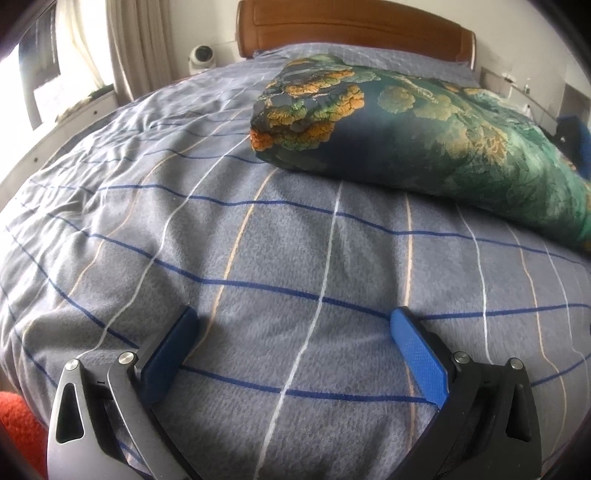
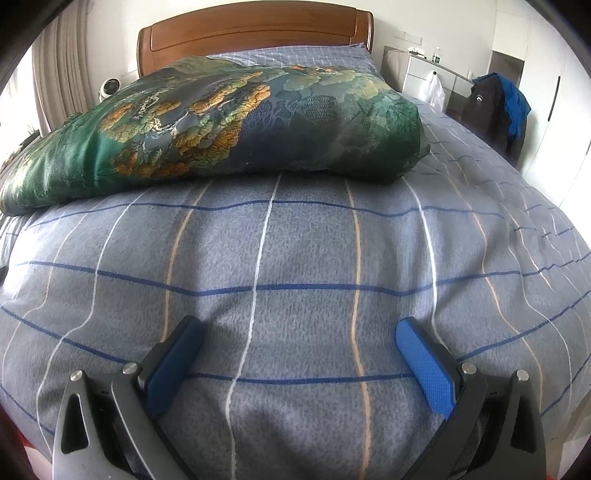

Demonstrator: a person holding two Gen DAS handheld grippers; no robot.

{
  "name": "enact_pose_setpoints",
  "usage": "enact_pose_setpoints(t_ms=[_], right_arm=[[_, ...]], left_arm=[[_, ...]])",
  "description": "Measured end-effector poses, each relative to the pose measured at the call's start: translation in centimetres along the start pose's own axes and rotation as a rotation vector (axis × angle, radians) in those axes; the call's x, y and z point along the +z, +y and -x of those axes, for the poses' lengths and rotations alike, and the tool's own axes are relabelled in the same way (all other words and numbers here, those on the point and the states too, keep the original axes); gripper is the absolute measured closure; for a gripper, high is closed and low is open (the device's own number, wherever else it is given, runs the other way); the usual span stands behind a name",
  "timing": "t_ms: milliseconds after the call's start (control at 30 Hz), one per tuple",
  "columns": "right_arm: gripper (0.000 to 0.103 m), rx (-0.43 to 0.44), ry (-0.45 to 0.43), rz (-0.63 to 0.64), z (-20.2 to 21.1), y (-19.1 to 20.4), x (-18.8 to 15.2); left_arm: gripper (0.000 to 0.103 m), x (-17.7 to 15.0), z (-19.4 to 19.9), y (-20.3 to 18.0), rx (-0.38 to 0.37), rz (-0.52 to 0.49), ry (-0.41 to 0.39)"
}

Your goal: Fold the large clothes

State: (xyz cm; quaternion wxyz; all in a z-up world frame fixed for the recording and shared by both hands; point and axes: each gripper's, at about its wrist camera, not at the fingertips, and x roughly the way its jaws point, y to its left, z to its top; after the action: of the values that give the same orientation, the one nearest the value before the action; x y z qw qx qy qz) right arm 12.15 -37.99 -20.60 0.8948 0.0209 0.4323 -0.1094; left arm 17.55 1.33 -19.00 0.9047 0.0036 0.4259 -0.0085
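A bulky green and dark blue floral quilt (image 1: 424, 129) lies bunched across the far half of the bed; the right wrist view shows the same floral quilt (image 2: 221, 125) stretching from the left edge to right of centre. My left gripper (image 1: 293, 319) hovers low over the grey checked bed cover (image 1: 258, 258), open, nothing between its blue pads (image 1: 417, 354). My right gripper (image 2: 299, 328) also stands open and empty above the grey checked bed cover (image 2: 314, 251), well short of the quilt.
A wooden headboard (image 2: 255, 29) closes the far end. A window with curtains (image 1: 140, 44) and a small white device (image 1: 202, 57) are at the left. A white dresser (image 2: 428, 74) and a chair draped with dark and blue clothing (image 2: 498, 107) stand at the right. Something orange (image 1: 18, 424) shows bottom left.
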Motion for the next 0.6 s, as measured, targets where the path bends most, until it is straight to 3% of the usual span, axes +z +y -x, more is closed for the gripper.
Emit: enact_pose_setpoints(t_ms=[333, 467, 600], right_arm=[[0.000, -0.057, 0.026, -0.037, -0.3, 1.0, 0.2], [0.000, -0.052, 0.087, -0.046, -0.7, 0.8, 1.1], [0.000, -0.074, 0.076, -0.068, -0.8, 1.0, 1.4]], left_arm=[[0.000, 0.4, 0.6, 1.7, -0.135, -0.065, 0.028], [0.000, 0.4, 0.6, 1.7, -0.138, -0.070, 0.029], [0.000, 0.8, 0.4, 2.0, -0.145, -0.074, 0.026]])
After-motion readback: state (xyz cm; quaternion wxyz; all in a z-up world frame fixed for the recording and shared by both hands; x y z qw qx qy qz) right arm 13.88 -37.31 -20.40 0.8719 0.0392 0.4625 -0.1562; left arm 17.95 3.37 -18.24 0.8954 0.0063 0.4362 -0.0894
